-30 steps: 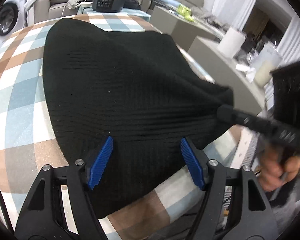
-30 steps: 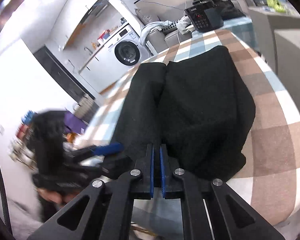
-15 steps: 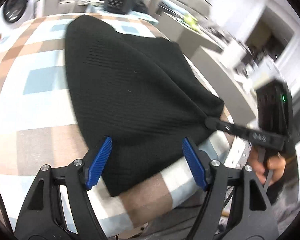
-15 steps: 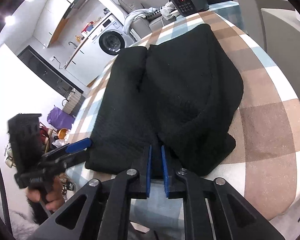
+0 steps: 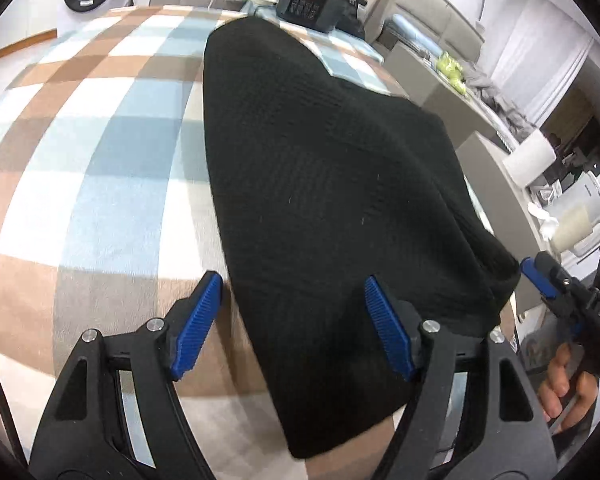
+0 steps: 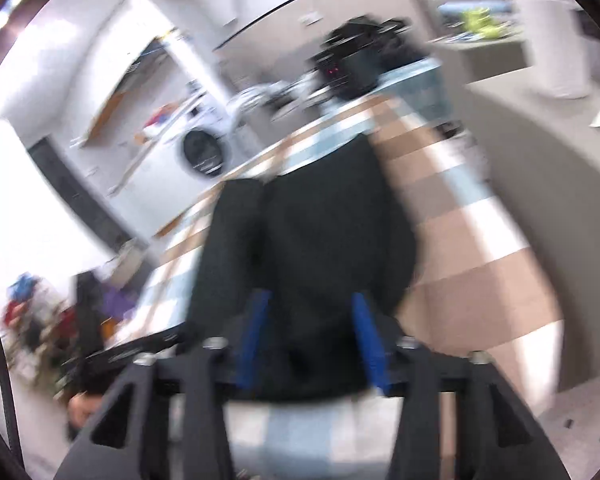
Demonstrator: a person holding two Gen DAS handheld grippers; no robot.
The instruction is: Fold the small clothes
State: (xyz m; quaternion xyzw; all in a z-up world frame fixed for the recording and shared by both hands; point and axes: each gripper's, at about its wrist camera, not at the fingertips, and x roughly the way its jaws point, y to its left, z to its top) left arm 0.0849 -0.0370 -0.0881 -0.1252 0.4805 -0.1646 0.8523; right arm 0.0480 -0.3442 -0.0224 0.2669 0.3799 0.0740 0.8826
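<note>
**Black knit garment folded on the checked table, both grippers spread**

The left wrist view is sharp. A black knit garment [image 5: 332, 184], ribbed and folded lengthwise, lies on the checked tablecloth [image 5: 100, 184] in brown, blue and white, running from the far edge toward the near right corner, where its end hangs over the table edge. The left gripper [image 5: 292, 324] stands spread over the garment's near end, its left blue pad above bare cloth, its right pad above the knit, pinching nothing. At the right edge of this view the right gripper [image 5: 540, 280] shows just beside the garment's corner, held by a hand [image 5: 566, 392].

The right wrist view is blurred. It shows the garment [image 6: 320, 248] as two lengthwise folds side by side, a seam between them that the other view hides. The right gripper [image 6: 308, 332] has just been opening; its blue pads stand apart with the near hem between them, not pressed. Behind are a washing machine [image 6: 204, 152] and a black appliance [image 6: 344, 68] at the far end.
</note>
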